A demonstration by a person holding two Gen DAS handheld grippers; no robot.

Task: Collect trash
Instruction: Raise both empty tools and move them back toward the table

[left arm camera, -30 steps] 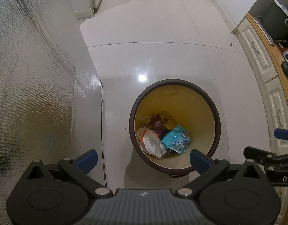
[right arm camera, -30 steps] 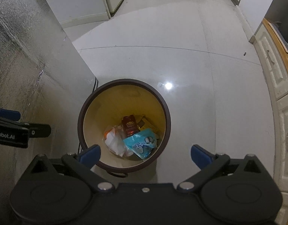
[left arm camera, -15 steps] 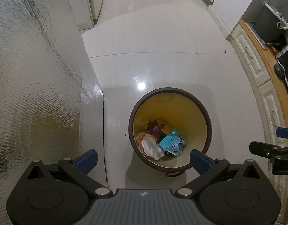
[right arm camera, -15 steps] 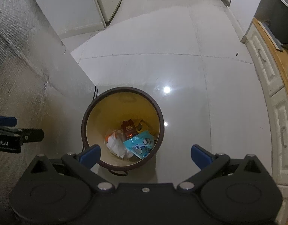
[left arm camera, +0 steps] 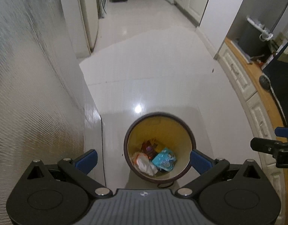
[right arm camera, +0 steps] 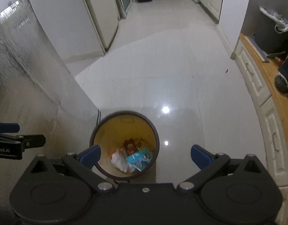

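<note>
- The round bin point(left arm camera: 159, 146) stands on the glossy tiled floor point(left arm camera: 153, 78), beside a foil-textured panel point(left arm camera: 31, 86).
- Left gripper point(left arm camera: 143, 160) and right gripper point(right arm camera: 145, 156) both hang above it, spread wide and empty.
- Inside lie a crinkly blue packet point(left arm camera: 163, 162), white crumpled wrapper point(left arm camera: 144, 164) and red wrapper point(left arm camera: 147, 147).
- Judgement: the floor looks bare of litter; scan for more before descending, keeping above the rim.

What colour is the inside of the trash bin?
Yellow inside the trash bin, with a dark brown rim; clearest in the left wrist view.
</note>
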